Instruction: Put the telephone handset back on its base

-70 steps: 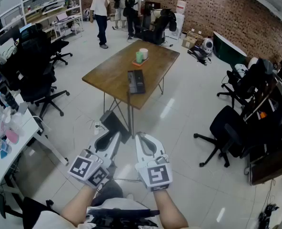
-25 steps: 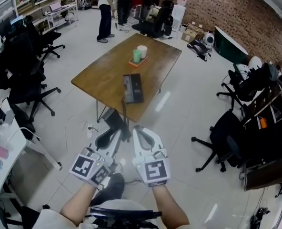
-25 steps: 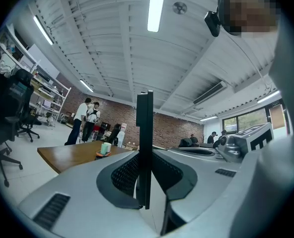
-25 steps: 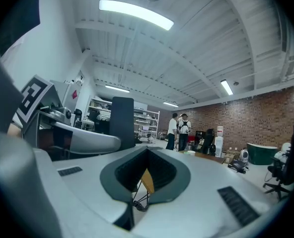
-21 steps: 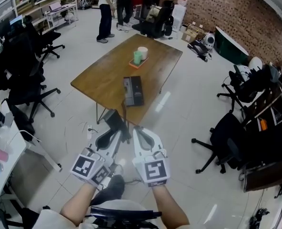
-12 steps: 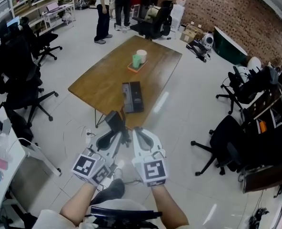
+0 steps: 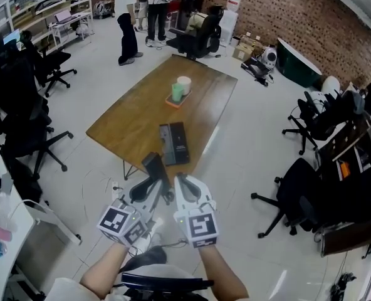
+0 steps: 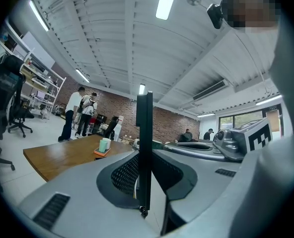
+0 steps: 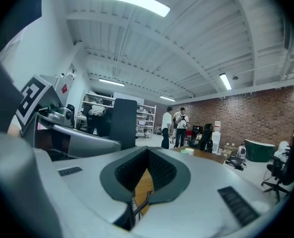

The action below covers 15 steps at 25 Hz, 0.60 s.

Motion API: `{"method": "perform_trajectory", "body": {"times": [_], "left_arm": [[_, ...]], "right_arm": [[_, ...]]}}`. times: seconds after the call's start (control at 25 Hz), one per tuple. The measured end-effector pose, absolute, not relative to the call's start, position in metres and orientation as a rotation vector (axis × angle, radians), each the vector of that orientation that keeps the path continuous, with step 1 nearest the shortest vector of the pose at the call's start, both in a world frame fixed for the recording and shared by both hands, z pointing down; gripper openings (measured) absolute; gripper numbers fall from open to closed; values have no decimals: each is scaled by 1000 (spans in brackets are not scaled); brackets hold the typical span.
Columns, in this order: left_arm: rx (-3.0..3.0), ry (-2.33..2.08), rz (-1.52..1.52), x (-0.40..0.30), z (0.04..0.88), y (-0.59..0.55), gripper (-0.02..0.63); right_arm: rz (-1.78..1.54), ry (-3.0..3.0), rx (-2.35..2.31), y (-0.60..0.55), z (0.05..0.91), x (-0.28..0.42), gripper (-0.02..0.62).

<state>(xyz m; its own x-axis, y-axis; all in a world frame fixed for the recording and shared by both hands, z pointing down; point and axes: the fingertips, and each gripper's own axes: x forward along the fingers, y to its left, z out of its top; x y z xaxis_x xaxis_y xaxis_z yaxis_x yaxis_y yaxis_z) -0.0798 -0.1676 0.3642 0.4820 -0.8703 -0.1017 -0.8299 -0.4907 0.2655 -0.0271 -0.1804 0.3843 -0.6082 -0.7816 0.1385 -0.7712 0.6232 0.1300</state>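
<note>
Here the left gripper holds the handset near the table edge.

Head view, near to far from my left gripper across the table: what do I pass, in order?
First the left gripper clamped on the flat black telephone handset → black telephone base on the brown wooden table → orange tray carrying a green cup and a white cup → standing people.

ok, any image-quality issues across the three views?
Head view: strong fisheye, so the table edges bow; exposure is even. Left gripper view: dark vignette in the corners, light strip blown out. Right gripper view: same vignette, light panel clipped, close foreground soft.
</note>
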Motion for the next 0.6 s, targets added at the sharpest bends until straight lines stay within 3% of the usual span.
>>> {"method": "perform_trajectory", "body": {"times": [0.6], "left_arm": [[2542, -1372, -279, -95, 390, -225, 69]], "right_arm": [[-19, -2601, 1355, -229, 400, -42, 5]]}}
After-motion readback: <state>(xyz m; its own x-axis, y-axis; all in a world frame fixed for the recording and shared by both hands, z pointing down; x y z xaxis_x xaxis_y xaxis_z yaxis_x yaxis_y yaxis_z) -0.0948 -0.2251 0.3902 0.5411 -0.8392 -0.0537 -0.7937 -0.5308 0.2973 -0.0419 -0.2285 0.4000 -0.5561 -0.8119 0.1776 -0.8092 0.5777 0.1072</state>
